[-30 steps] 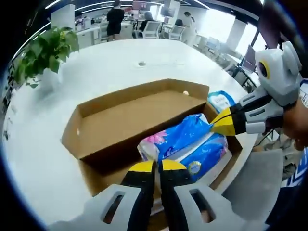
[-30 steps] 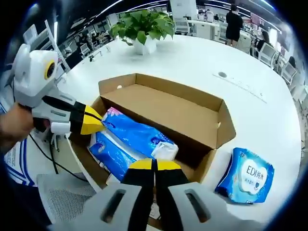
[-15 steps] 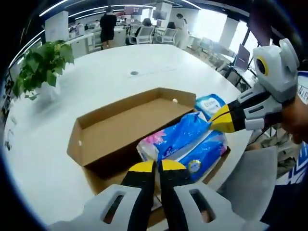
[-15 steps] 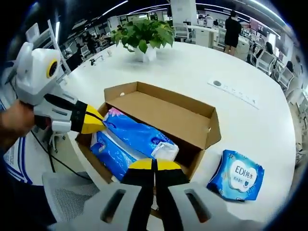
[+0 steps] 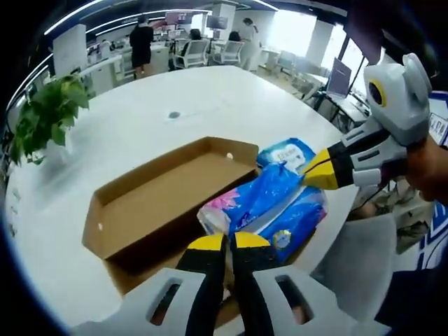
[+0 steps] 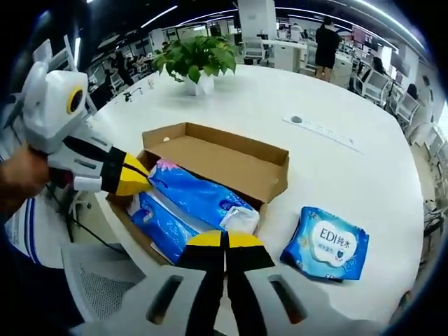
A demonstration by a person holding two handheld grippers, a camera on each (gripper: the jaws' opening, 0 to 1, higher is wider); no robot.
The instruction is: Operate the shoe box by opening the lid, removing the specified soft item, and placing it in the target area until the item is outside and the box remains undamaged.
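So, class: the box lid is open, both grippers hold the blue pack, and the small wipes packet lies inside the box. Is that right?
Not quite. The small wipes packet lies on the white table beside the box, not inside it, as the right gripper view shows. The rest stands: lid open, left gripper and right gripper both holding the blue pack.

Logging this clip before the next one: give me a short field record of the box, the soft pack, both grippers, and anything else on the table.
box: brown cardboard shoe box, lid open, on the white table
soft item: blue plastic-wrapped pack, raised at the box opening, held at both ends
left gripper: shut on one end of the pack
right gripper: shut on the other end
also on table: blue wet-wipes packet beside the box; potted plant farther back
background: office with chairs and people standing
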